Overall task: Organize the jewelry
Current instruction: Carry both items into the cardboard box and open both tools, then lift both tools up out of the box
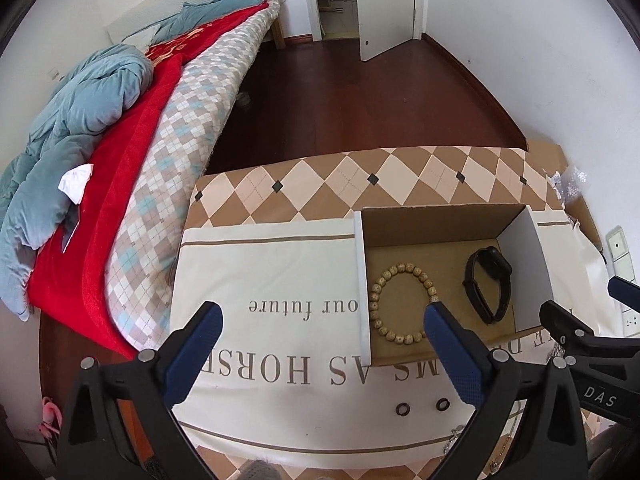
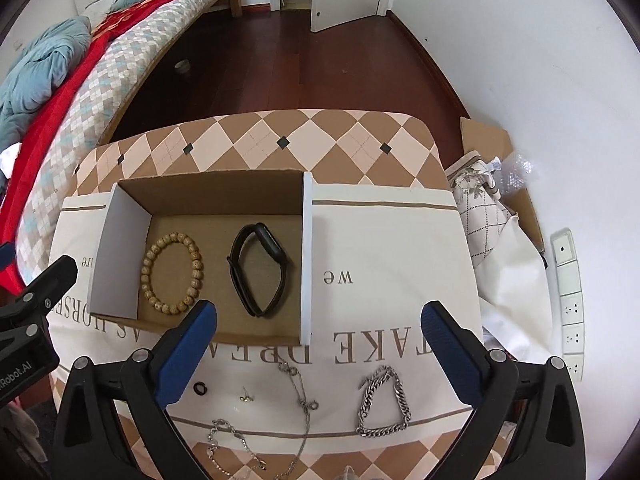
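Both grippers empty, jaws wide: left gripper (image 1: 322, 354) and right gripper (image 2: 318, 350) hover just short of the box (image 2: 307, 256) holding bead bracelet (image 2: 171, 273) and watch (image 2: 258, 270); chain bracelet (image 2: 385, 402), necklace (image 2: 302, 400), rings (image 1: 422, 406) lie loose beneath, likely next.

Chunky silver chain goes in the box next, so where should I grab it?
Take the silver chain from above with the right gripper, jaws across its thick right-hand run. It lies flat in an open loop, so that side is clear of the thinner necklace.
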